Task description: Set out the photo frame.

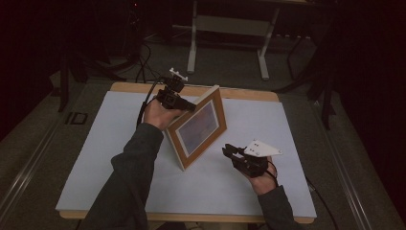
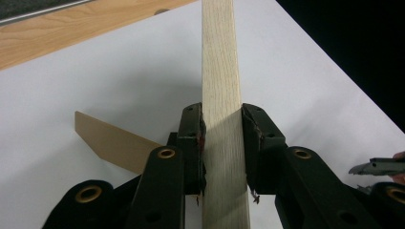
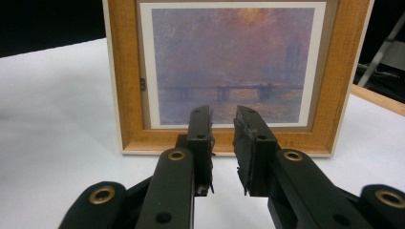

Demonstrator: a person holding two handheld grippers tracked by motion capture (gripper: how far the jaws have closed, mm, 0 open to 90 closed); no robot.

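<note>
Already upright near the middle of the desk, the picture frame is clamped at its top edge by the left claw. The right claw hovers in front, jaws apart and empty; letting go apparently remains.

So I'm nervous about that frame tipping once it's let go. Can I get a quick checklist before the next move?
1. Left gripper clamped on the picture frame edge: ok.
2. Frame's lower edge on the white table: ok.
3. Stand leg swung out behind: ok.
4. Leg foot resting on the table: cannot tell.
5. Right gripper empty, off the frame: ok.
6. Frame leaning back steadily by itself: cannot tell.
</note>
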